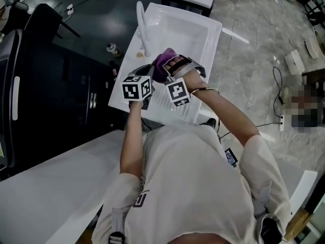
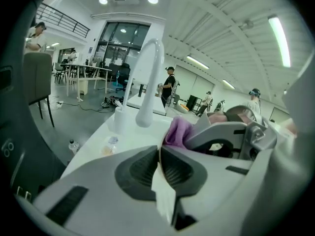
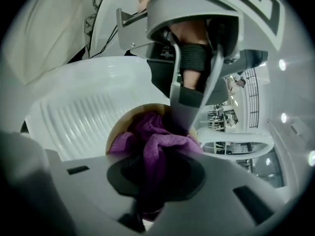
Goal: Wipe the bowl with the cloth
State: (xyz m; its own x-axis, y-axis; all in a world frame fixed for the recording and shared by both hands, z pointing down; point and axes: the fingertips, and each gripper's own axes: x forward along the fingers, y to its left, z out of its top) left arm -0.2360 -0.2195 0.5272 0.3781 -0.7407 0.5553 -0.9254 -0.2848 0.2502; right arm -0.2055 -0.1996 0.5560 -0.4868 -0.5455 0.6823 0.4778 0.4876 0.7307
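Right claw (image 3: 155, 155) pinches crumpled fuzzy purple cloth (image 3: 158, 135) inside round tan bowl (image 3: 116, 131).

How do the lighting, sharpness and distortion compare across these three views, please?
Head view: dim, even light, with the white sink brightest and nearly washed out. Left gripper view: heavy fisheye bending, glare from the ceiling strip light, and the bowl rim between the jaws blurred by closeness. Right gripper view: black vignetted corners, and the purple cloth sinking into shadow between the jaws.
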